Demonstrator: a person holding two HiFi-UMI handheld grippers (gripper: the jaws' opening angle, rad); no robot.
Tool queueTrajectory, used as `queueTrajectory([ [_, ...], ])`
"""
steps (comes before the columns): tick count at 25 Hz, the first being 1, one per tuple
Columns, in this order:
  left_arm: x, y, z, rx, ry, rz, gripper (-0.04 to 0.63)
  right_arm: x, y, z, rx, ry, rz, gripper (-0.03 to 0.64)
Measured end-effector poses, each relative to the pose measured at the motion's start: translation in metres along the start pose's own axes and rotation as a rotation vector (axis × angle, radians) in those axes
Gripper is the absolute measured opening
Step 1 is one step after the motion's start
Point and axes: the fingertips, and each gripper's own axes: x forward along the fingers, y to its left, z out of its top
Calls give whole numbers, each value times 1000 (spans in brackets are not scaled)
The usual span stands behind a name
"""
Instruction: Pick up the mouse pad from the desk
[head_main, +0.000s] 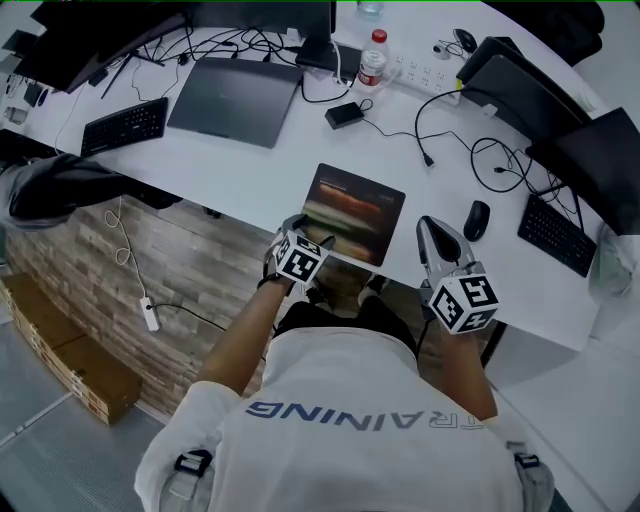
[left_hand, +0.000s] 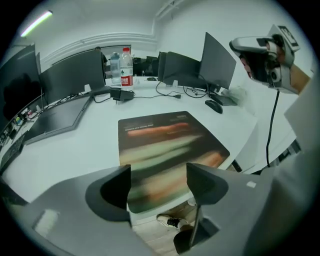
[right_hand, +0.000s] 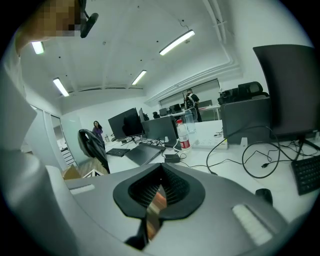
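Mouse pad (head_main: 352, 212) is lying on the desk (head_main: 250, 170), its near edge hanging over.
Left gripper (left_hand: 159, 185) is hovering open at that edge; right gripper (right_hand: 159, 192) is pressing its jaws together.

Head view: steeply down on desk (head_main: 250, 175). Gripper views: low, facing across desk; bottle (head_main: 372, 62) (left_hand: 127, 66) (right_hand: 183, 136) in all three.

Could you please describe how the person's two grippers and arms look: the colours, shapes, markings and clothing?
The left gripper and the right gripper have light grey moulded bodies with dark jaw pads. Each carries a white cube printed with black square markers. The person wears a white short-sleeved T-shirt with blue lettering across the back, and shoulder straps with dark buckles.
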Motion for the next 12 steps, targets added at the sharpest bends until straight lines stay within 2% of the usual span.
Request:
queueTrajectory([
  [5, 8, 1, -6, -12, 20, 50, 339, 3, -5, -1, 5, 0, -8, 14],
  [12, 10, -3, -7, 15, 98, 37, 311, -1, -9, 9, 4, -35, -31, 14],
])
